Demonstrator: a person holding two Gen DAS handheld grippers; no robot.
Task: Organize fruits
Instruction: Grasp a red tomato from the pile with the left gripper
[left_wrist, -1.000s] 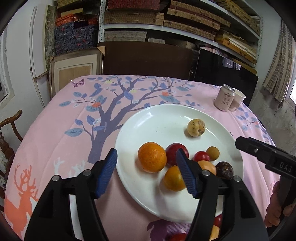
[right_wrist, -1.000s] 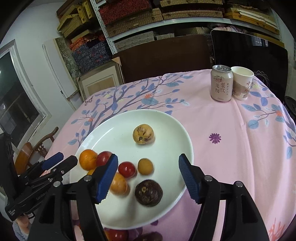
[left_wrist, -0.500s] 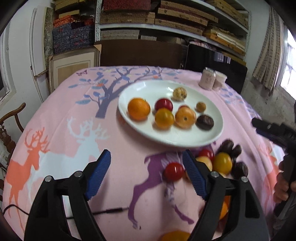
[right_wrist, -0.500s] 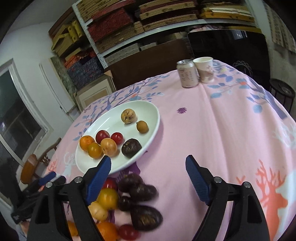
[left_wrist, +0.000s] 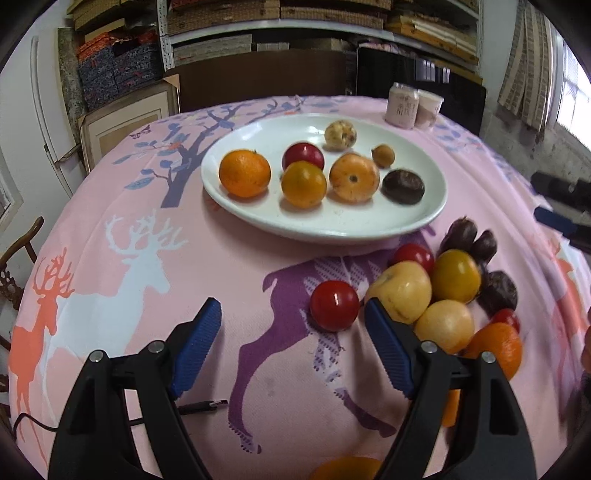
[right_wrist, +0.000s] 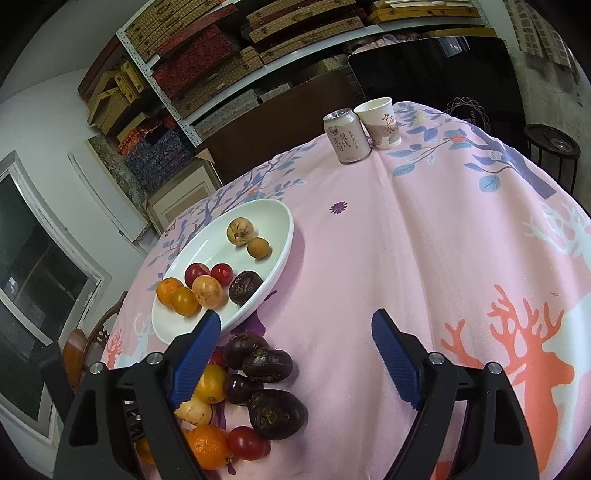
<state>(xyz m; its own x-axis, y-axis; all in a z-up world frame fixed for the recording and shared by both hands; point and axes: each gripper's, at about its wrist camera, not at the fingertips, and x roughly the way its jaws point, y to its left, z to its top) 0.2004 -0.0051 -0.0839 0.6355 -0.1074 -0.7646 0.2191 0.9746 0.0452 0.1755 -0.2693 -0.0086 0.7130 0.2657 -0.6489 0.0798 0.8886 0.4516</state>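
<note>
1. Worktop (left_wrist: 155, 229), pink deer cloth, carries everything. In the left view the white plate (left_wrist: 258, 218) lies at 12 o'clock and the loose fruit pile (left_wrist: 443, 288) at 2 o'clock, near the plate's front rim.
2. Plate: seven fruits on it, incl. an orange (left_wrist: 244, 172) and a dark brown one (left_wrist: 402, 186). Room is left at its front.
3. Pile: yellow, orange, red and dark fruits bunched together, touching. No long axis to speak of; most are roundish, so approach angle matters little.
4. Left hand-held gripper (left_wrist: 291, 339): jaws have just been opening, now apart w/ nothing between them. Red fruit (left_wrist: 334, 304) sits at abt 1 o'clock from its tips, just beside the right pad and apart from the pile's edge.
5. Right hand-held gripper (right_wrist: 295, 354): jaws have just been opening too, now wide, only cloth between. Dark fruits (right_wrist: 267, 365) lie at 10 o'clock, just beside its left pad; the rest of the pile is partly hidden behind that finger.
6. Judgement: the red fruit is nearest the left one; a small shift toward 1 o'clock would centre it. The right one needs a swing toward 10 o'clock for a dark fruit.
</note>
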